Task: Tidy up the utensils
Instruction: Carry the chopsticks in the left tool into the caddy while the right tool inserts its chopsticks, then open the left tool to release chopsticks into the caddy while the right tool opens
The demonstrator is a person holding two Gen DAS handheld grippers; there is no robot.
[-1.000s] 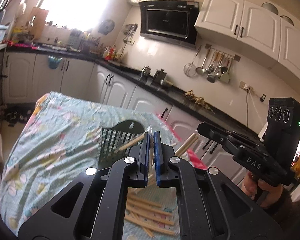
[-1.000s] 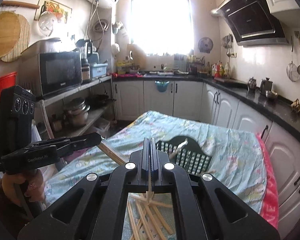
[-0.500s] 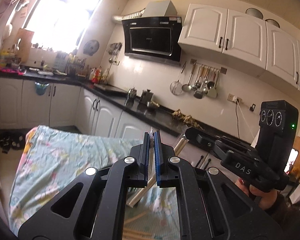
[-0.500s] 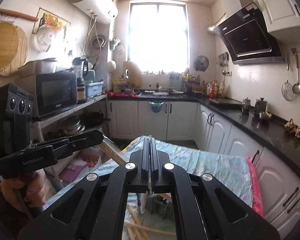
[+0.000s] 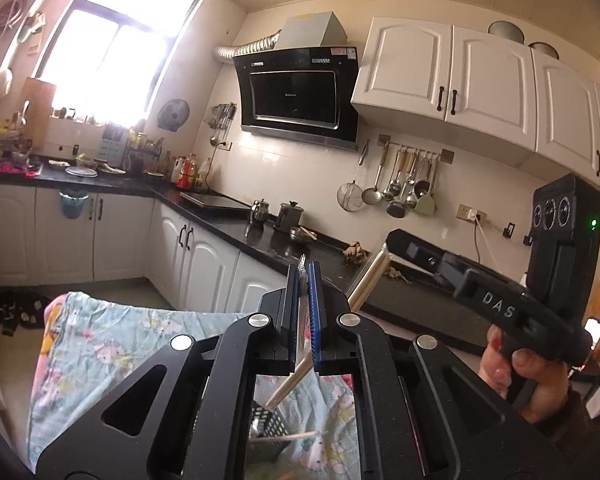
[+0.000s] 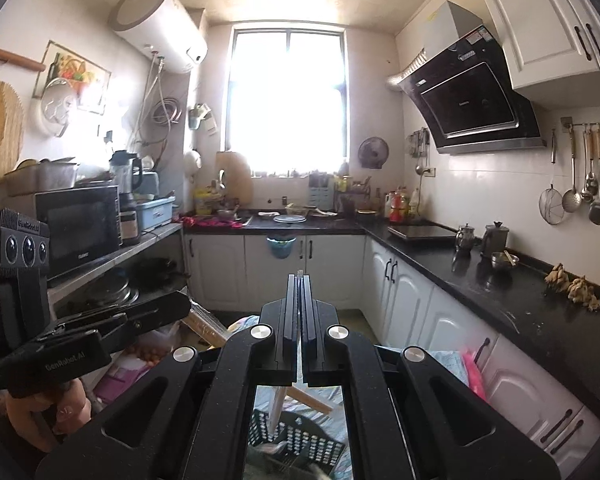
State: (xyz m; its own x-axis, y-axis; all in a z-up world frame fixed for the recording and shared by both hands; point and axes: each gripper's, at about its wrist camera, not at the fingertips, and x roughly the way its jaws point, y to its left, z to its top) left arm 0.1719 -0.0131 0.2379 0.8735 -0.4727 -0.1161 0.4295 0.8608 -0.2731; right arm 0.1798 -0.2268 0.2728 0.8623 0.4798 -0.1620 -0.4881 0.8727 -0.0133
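Two black counters (image 6: 500,292) meet in a corner under the window, and the flowered cloth (image 5: 100,344) on the table lies just beside them, its far edge short of the white cabinets with bare floor between. Above that cloth both grippers hang in clear air. Over the cloth, the left gripper (image 5: 307,276) is clamped on something thin and clear poking past its tips; what it is I cannot tell. To its right, the right gripper (image 5: 390,242) pinches a pale wooden chopstick (image 5: 364,288) that slants down toward the cloth. On the cloth sits a black slotted basket (image 6: 300,440), with another chopstick (image 5: 296,436) lying across it.
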